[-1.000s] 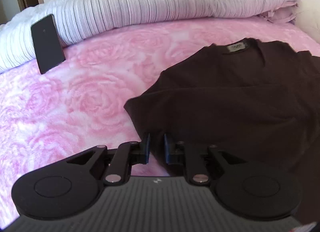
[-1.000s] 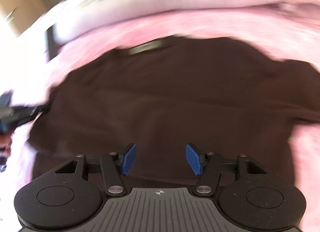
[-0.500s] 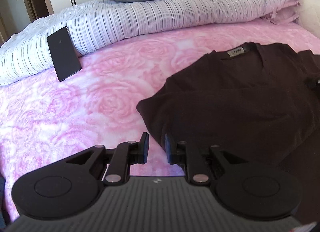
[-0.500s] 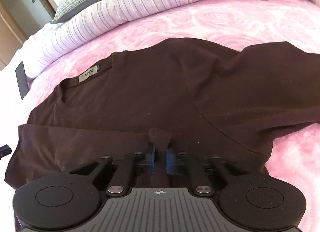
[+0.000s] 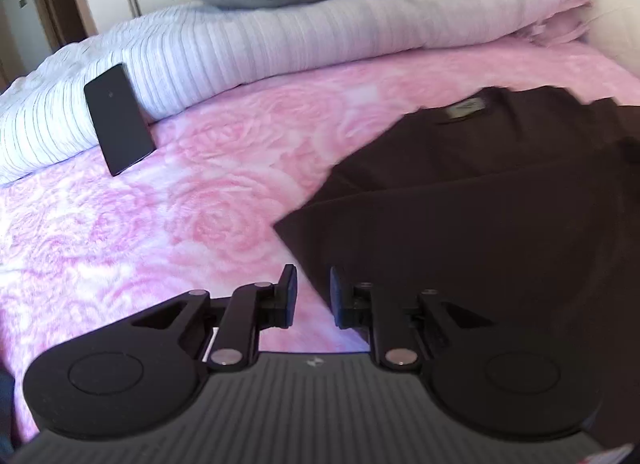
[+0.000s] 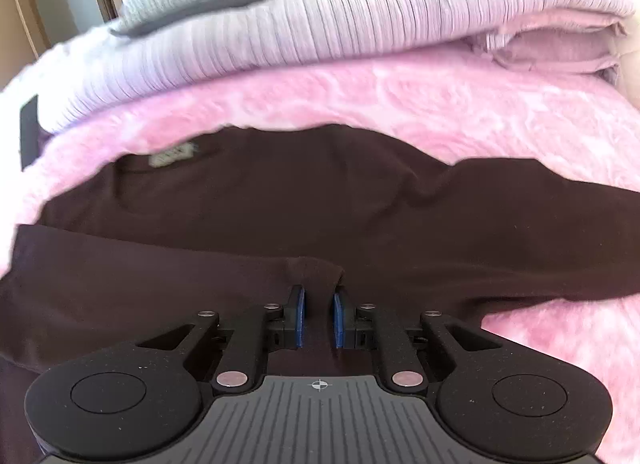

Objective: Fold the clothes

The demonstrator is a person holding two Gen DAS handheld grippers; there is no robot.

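Lying crosswise — shirt (image 6: 320, 200), collar toward pillows.

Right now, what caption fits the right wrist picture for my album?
Right gripper pinches a fold of the brown shirt on the pink blanket.

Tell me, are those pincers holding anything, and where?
The right gripper pinches a puckered fold in the middle of the brown shirt, its jaws opening slightly. The left gripper seems to hold nothing.
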